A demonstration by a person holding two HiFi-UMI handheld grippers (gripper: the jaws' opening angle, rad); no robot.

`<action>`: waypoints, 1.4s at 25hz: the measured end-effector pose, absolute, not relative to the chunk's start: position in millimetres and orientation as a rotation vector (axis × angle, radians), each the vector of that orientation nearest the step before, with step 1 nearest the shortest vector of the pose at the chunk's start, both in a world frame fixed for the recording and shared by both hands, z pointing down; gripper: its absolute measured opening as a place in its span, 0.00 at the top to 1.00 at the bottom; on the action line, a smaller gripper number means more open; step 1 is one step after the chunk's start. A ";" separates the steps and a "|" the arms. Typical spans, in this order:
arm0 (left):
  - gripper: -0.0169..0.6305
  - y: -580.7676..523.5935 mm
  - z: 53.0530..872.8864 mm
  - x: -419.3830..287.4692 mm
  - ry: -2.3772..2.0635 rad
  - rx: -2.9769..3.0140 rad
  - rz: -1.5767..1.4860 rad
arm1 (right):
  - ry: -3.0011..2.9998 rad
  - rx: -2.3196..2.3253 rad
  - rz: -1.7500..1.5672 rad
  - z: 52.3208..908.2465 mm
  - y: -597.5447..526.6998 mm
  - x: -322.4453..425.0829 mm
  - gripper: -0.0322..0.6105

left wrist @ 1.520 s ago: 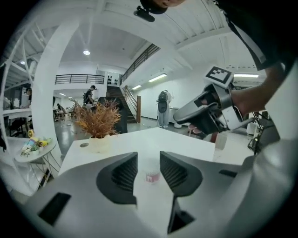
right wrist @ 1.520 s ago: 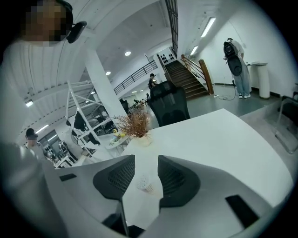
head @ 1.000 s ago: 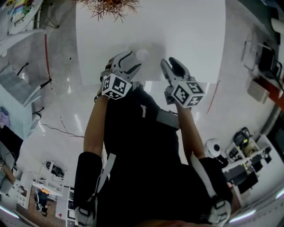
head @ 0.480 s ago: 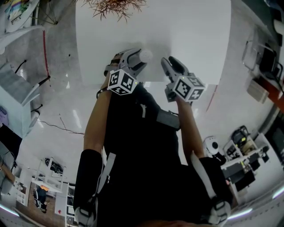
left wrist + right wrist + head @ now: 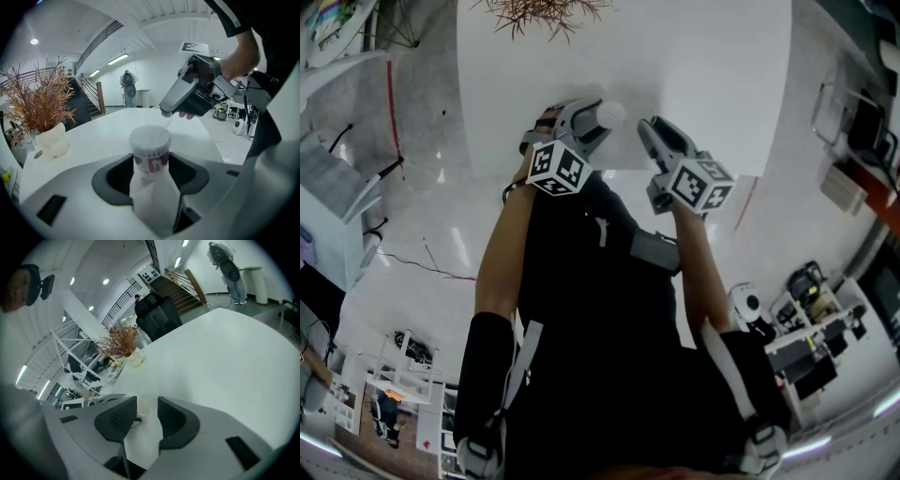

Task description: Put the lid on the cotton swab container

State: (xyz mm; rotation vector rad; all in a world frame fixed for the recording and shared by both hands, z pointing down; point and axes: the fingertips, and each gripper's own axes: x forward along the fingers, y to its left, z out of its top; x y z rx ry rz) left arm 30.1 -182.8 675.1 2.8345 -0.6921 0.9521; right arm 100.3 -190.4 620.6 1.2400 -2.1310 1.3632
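The cotton swab container [image 5: 612, 112], a small white tub with a red label and its swabs showing at the top, stands on the white table [image 5: 703, 75]. My left gripper [image 5: 596, 120] has it between its jaws, which are closing towards its sides. In the left gripper view the container [image 5: 150, 145] fills the gap of the left gripper [image 5: 151, 165]. The clear lid [image 5: 157, 119] lies on the table just beyond it, under the tip of my right gripper [image 5: 167, 111]. In the right gripper view the lid [image 5: 144, 409] sits between the closing jaws of the right gripper [image 5: 147, 411], with slim gaps.
A dried-twig plant [image 5: 548, 14] in a white pot [image 5: 51, 140] stands at the table's far side. The table's near edge [image 5: 619, 171] runs just below both grippers. Shelves and equipment stand on the floor around.
My left gripper has moved forward so that the container, earlier just ahead of its fingertips, now stands between the jaws. The right gripper has barely shifted.
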 end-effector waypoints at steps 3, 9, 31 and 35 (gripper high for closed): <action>0.61 -183.1 675.9 29.9 -0.691 2.833 0.948 | -2.170 1.217 1.343 614.1 -189.8 98.0 0.74; 0.61 -183.2 676.7 29.7 -0.692 2.830 0.947 | -2.232 1.152 1.317 598.1 -190.5 86.8 0.74; 0.61 -182.7 678.5 30.3 -0.650 2.825 0.922 | -2.307 0.813 1.259 604.4 -180.3 34.4 0.79; 0.61 -182.4 678.3 30.0 -0.651 2.816 0.923 | -2.292 0.798 1.193 610.0 -179.8 30.4 0.81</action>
